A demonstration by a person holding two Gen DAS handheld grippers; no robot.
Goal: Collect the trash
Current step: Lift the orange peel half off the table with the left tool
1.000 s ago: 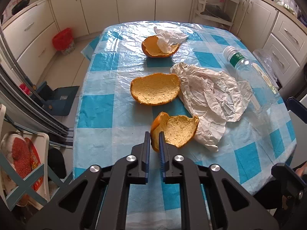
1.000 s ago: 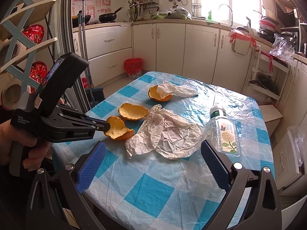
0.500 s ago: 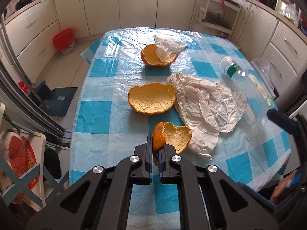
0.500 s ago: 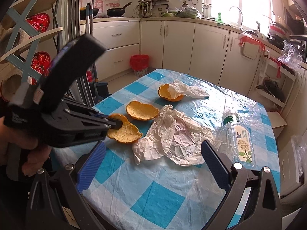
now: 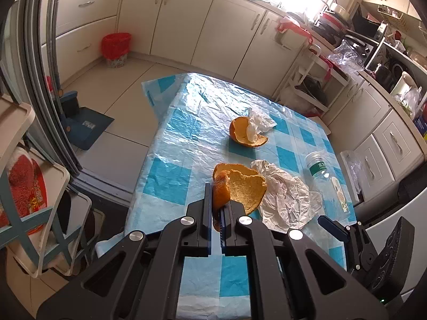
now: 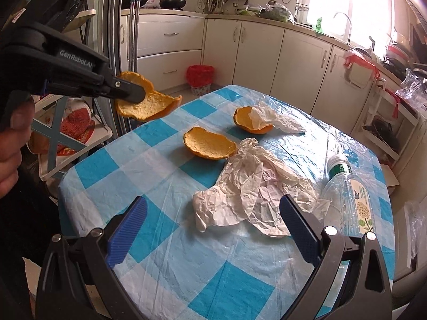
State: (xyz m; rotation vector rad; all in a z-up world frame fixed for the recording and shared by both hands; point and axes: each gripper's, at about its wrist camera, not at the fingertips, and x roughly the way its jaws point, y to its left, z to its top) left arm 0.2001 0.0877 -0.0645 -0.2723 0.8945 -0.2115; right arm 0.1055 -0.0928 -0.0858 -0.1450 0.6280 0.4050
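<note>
Your left hand-held gripper (image 5: pixel 216 208) grips orange peel (image 5: pixel 241 190), lifted | right hand-held gripper (image 6: pixel 212 228) spread wide above crumpled paper (image 6: pixel 250 189)

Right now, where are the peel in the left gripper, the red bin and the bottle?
peel (image 6: pixel 149 104), right wrist view, pale inner side.
left gripper (image 5: pixel 216 208), left wrist view, between fingertips.
red bin (image 6: pixel 200 76), right wrist view, bag-lined front.
bottle (image 6: pixel 352 194), right wrist view, clear body.

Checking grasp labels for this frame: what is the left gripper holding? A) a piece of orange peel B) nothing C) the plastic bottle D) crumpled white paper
A: the left gripper is shut on the edge of a piece of orange peel, lifted clear of the table; the crumpled white paper and plastic bottle lie on the cloth.
</note>
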